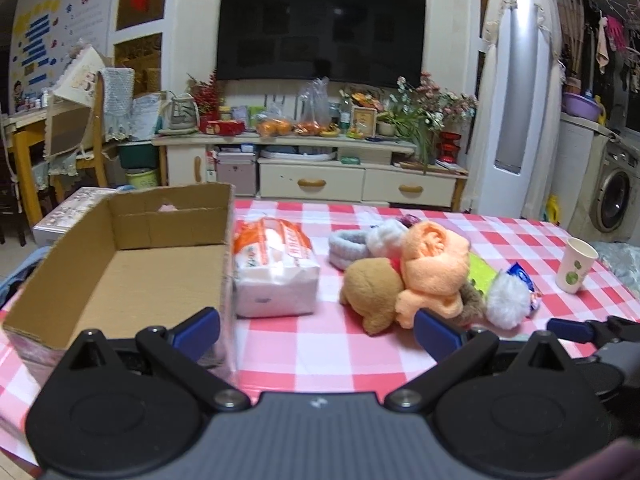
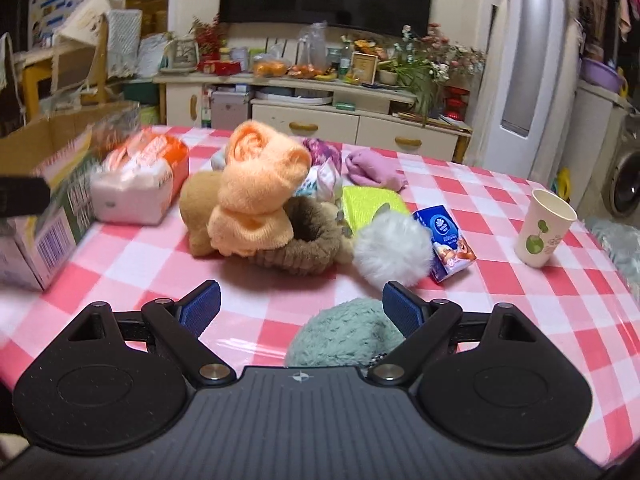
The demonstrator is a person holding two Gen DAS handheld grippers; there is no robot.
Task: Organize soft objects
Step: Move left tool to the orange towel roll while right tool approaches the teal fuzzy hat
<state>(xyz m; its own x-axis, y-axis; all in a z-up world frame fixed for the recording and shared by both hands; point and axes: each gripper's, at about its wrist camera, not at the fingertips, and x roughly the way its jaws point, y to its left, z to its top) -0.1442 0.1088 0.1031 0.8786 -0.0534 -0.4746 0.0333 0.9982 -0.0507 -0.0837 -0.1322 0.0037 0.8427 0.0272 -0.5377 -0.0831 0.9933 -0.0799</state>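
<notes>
On the bench, we hover both grippers, left gripper [image 1: 316,330] and right gripper [image 2: 301,306] spread and empty; next, we pinch the orange towel [image 2: 256,188] for the cardboard box [image 1: 160,268].

A matt corrugated cardboard box [image 1: 132,264] sits on glossy checked tablecloth [image 1: 320,344] (plastic-coated, seemingly) beside fuzzy orange towel [image 2: 256,196].

One cardboard box [image 1: 120,268], one tissue pack [image 1: 276,268], one paper cup [image 2: 544,228], two pompoms: white [image 2: 394,250], teal [image 2: 344,332].
</notes>
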